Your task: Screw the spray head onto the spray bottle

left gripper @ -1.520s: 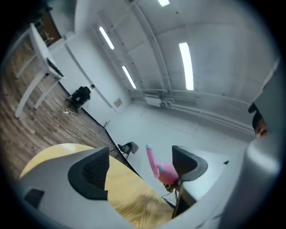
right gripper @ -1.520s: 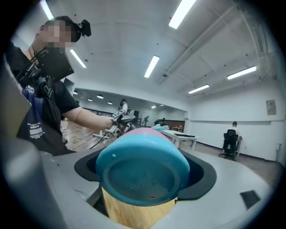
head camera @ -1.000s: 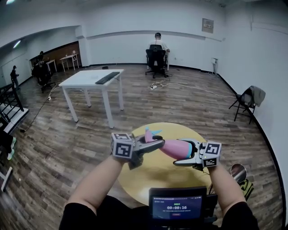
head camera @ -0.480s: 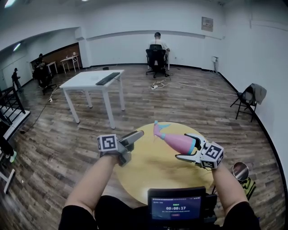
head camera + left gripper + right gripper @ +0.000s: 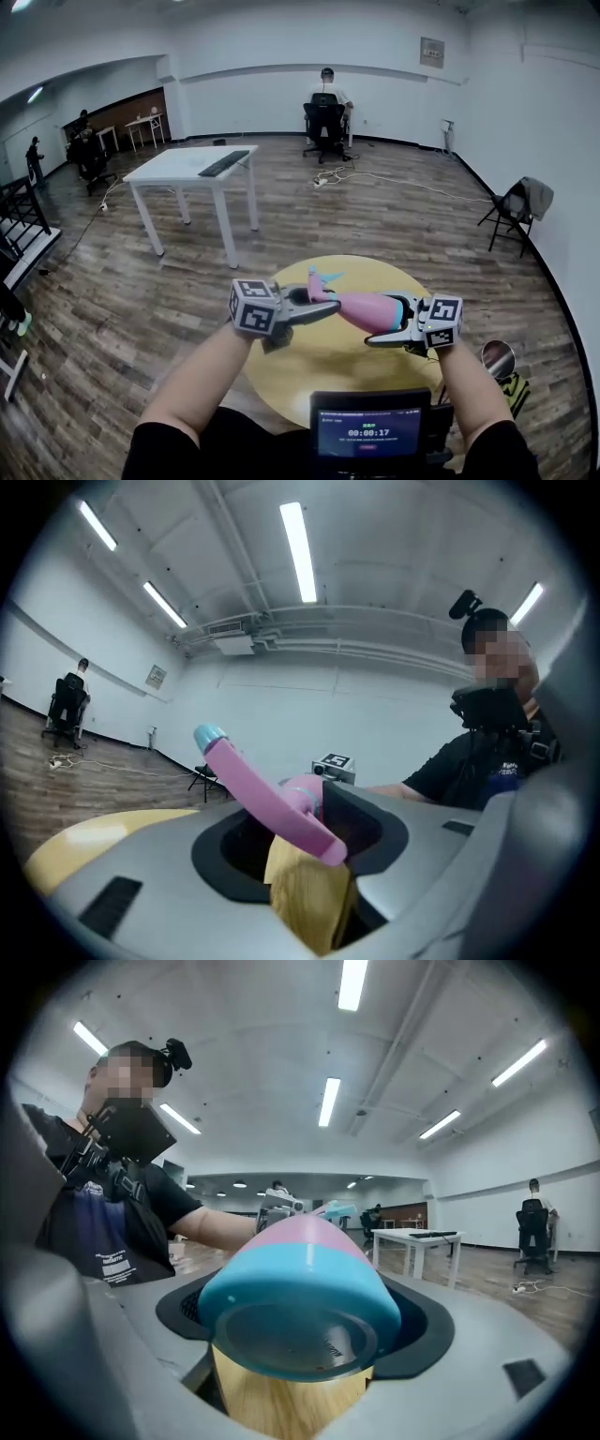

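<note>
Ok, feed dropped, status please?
Left gripper just closed on pink spray head. Right gripper clamps pink-and-blue plastic bottle. Head on bottle neck. Nothing in the way.

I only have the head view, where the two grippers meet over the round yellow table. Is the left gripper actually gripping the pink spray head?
Observer: Yes. In the left gripper view, the left gripper has just been closing its jaws. The neck of the pink spray head sits between them, and its blue-tipped arm slants up to the left.
Operator: And where on the bottle is the right gripper holding?
Observer: The right gripper view shows the right gripper shut on the pink spray bottle near its bottom. The bottle's blue base faces the camera and fills the gap between the jaws.
</note>
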Motion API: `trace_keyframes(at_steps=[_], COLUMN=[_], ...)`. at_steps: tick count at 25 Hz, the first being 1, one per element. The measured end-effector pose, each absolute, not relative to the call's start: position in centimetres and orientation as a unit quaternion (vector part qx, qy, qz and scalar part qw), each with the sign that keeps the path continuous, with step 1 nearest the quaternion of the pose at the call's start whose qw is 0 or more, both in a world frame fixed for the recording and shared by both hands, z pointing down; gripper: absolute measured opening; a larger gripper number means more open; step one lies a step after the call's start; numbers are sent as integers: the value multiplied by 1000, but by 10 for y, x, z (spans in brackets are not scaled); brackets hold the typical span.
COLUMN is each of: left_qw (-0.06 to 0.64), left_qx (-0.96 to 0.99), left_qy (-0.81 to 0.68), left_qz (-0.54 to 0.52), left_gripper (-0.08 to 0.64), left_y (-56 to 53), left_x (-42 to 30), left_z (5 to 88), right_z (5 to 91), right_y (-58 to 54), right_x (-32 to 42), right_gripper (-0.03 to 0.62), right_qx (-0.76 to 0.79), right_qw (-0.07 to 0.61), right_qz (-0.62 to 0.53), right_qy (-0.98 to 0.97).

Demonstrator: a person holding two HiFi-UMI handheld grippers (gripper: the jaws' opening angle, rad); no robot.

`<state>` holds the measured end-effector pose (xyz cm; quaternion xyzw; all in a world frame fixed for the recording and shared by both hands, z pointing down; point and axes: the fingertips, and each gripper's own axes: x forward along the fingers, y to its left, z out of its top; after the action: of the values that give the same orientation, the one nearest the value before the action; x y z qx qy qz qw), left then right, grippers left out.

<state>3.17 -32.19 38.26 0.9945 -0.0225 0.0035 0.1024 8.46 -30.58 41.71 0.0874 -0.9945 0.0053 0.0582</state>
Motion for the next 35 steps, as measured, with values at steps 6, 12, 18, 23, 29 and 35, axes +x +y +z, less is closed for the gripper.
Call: trace_keyframes(at_steps=[6, 12, 18, 23, 29, 35], left_qw=[181, 326, 233, 122, 201, 345], left_qx=[978, 912, 967, 992, 974, 895], left_qy=[-99, -199, -81, -24, -97, -231], left_qz=[-22, -148, -71, -24, -34, -162], left_gripper=[274, 392, 230, 179, 268, 413], left_y=[-352, -413, -355, -320, -355, -419], left_x=[13, -71, 10, 28, 9, -94], left_z=[394, 398, 389, 377, 395, 405], right_z=[415, 422, 416, 417, 421, 430], right_y=[-322, -347, -318, -301, -318, -352], right_x=[89, 118, 72, 81, 85, 130], right_gripper=[469, 469, 469, 469, 469, 469], right_qx=[140, 226, 144, 88, 129, 241], right_qw=[68, 93, 96, 65, 82, 113], right_qz=[-35, -71, -80, -22, -38, -68], right_qy=[-987, -967, -982, -994, -988, -962])
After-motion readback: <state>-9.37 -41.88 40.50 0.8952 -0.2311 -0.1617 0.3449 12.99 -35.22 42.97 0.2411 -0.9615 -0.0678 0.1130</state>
